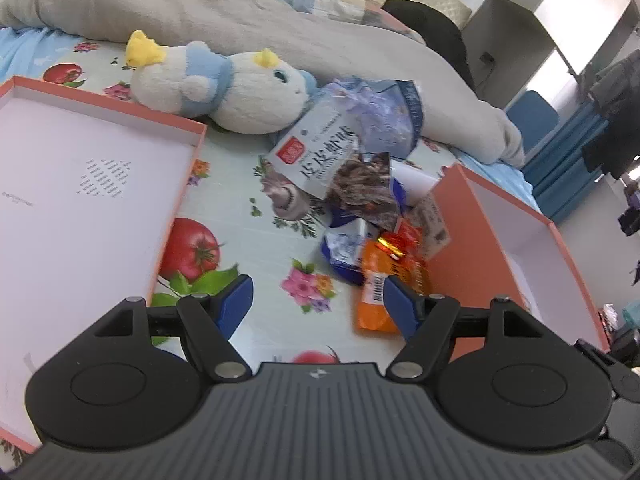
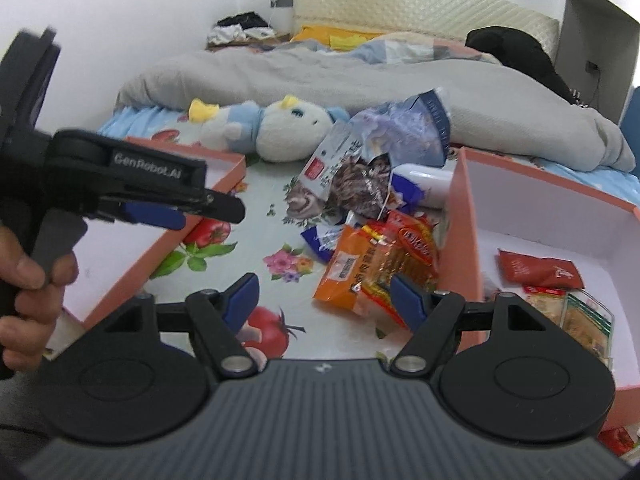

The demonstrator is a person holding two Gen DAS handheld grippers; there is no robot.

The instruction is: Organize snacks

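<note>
A pile of snack packets lies on the fruit-print sheet: an orange packet (image 1: 376,280) (image 2: 356,272) in front, with a red one (image 2: 416,240), a blue one (image 1: 342,252), a brown one (image 1: 364,190) and a white-blue bag (image 1: 316,152) behind it. My left gripper (image 1: 320,306) is open just short of the orange packet, with nothing between its fingers. My right gripper (image 2: 324,302) is open too, and its right pad overlaps the orange packet's near corner. The orange box (image 2: 460,216) on the right holds a red packet (image 2: 536,272) and cracker packs (image 2: 584,316).
The box lid (image 1: 188,168) lies open-side up on the left. A white and blue plush toy (image 1: 224,88) and a grey blanket (image 1: 240,12) lie behind the pile. In the right wrist view, a hand (image 2: 24,280) holds the left gripper (image 2: 224,210) over the lid.
</note>
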